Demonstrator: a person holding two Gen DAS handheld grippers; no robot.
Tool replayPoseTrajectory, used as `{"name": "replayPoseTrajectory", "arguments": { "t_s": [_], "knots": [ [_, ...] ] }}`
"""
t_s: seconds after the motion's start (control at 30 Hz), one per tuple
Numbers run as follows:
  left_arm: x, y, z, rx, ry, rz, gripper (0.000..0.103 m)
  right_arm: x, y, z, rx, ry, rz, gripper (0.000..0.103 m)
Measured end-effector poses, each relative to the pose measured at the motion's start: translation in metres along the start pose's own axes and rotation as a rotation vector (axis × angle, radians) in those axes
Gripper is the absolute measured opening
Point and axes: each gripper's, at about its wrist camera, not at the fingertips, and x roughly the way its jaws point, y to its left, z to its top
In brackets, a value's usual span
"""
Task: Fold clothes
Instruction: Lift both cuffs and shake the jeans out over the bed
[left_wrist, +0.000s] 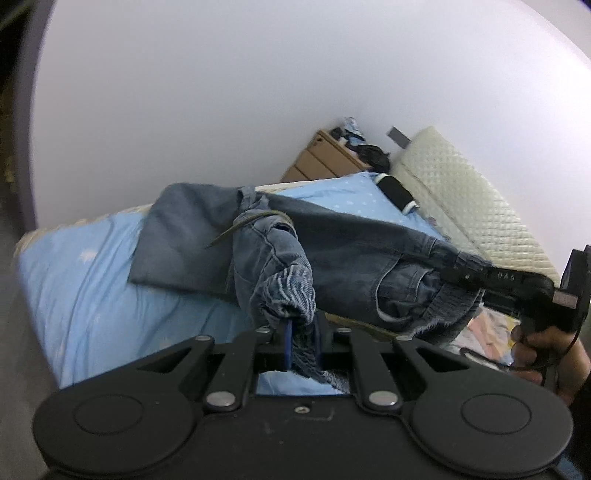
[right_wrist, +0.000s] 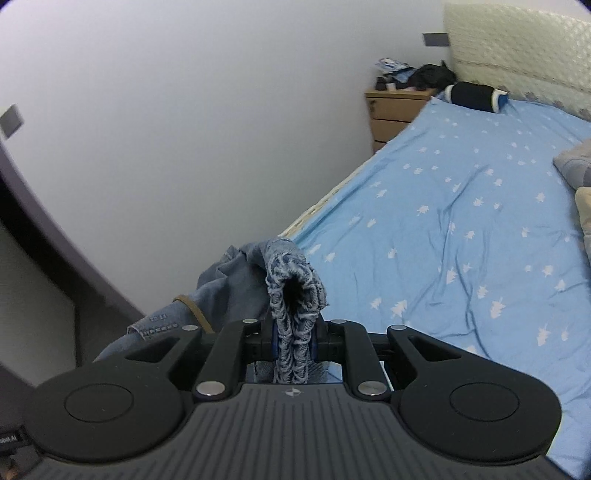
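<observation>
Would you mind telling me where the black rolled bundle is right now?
The black rolled bundle lies at the head of the blue bed, upper right in the right wrist view, beside the wooden nightstand.

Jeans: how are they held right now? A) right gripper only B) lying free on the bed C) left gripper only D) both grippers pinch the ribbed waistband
D: the left gripper and the right gripper are each shut on ribbed waistband fabric of the jeans, which stretch between them above the blue bedsheet.
</observation>
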Motion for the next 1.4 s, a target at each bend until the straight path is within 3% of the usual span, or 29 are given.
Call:
{"name": "replayPoseTrajectory", "arguments": {
  "t_s": [0.17, 0.3, 0.57, 0.77, 0.8, 0.83, 0.9, 0.93, 1.0, 1.1, 1.4],
  "knots": [
    [-0.014, -0.052, -0.065, -0.041, -0.002, 0.066, 0.01, -0.019, -0.046, -0.006, 0.012, 0.044, 0.061, 0.015],
    [0.002, -0.084, -0.104, -0.097, 0.026, 0.089, 0.01, -0.013, -0.085, -0.001, 0.026, 0.094, 0.058, 0.015],
    [0.077, -0.131, -0.178, -0.146, 0.111, 0.105, 0.01, 0.035, -0.174, -0.007, -0.014, 0.176, 0.001, 0.015],
    [0.139, -0.139, -0.233, -0.138, 0.194, 0.127, 0.009, 0.09, -0.242, -0.048, -0.036, 0.243, -0.064, 0.015],
    [0.148, -0.14, -0.241, -0.137, 0.207, 0.13, 0.008, 0.096, -0.252, -0.057, -0.03, 0.247, -0.071, 0.015],
    [0.157, -0.14, -0.249, -0.137, 0.22, 0.134, 0.0, 0.103, -0.261, -0.065, -0.024, 0.25, -0.076, 0.015],
    [0.17, -0.135, -0.264, -0.149, 0.252, 0.136, 0.0, 0.119, -0.276, -0.08, -0.015, 0.254, -0.083, 0.016],
    [0.174, -0.134, -0.27, -0.142, 0.259, 0.138, 0.0, 0.125, -0.284, -0.085, -0.011, 0.252, -0.085, 0.017],
    [0.175, -0.136, -0.281, -0.123, 0.268, 0.117, 0.0, 0.129, -0.295, -0.088, 0.041, 0.233, -0.081, 0.029],
    [0.168, -0.142, -0.286, -0.095, 0.291, 0.118, 0.001, 0.121, -0.305, -0.09, 0.121, 0.213, -0.064, 0.033],
    [0.114, -0.156, -0.261, -0.06, 0.321, 0.107, 0.013, 0.019, -0.292, -0.079, 0.073, 0.136, -0.082, 0.038]
  ]
}}
